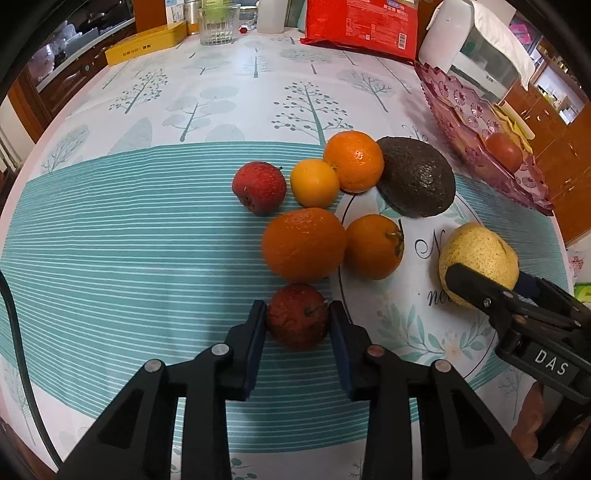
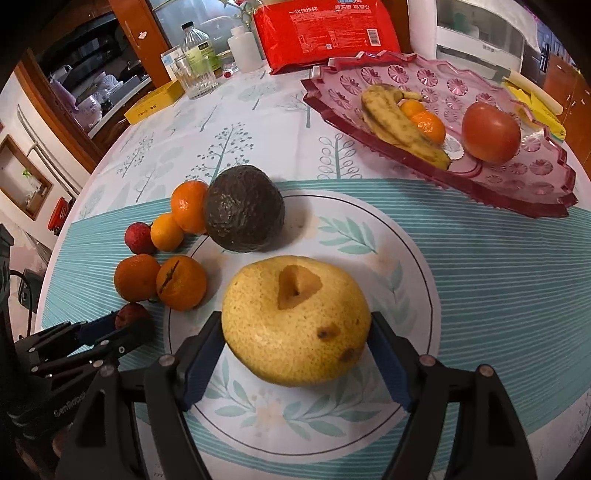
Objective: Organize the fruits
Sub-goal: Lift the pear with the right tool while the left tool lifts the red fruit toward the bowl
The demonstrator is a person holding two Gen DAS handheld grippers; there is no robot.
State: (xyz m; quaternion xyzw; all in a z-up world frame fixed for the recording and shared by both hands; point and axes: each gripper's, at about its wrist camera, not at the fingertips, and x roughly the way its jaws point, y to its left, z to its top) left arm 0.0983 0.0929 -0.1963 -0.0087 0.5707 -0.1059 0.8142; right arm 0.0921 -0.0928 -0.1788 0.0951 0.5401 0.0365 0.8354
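My left gripper point(image 1: 297, 309) is shut on a small red fruit point(image 1: 297, 321) that rests on the striped tablecloth, a pad against each side. My right gripper point(image 2: 295, 326) is closed around a big yellow pear point(image 2: 295, 317) lying on the printed circle of the cloth, and both pads touch its flanks. Behind the red fruit lie several oranges, the largest point(image 1: 304, 243) closest, with a dark avocado point(image 1: 415, 177) and another small red fruit point(image 1: 258, 188). The pink glass fruit tray point(image 2: 517, 184) at the far right holds a banana point(image 2: 395, 122), small tangerines and a tomato point(image 2: 491, 127).
A red packet point(image 2: 325, 29), a glass tumbler point(image 1: 218, 22), bottles point(image 2: 197, 44) and a yellow box point(image 1: 147, 42) stand along the table's far edge. A white appliance point(image 1: 480, 48) stands behind the tray. Bare cloth point(image 1: 129, 229) stretches to the left of the fruit.
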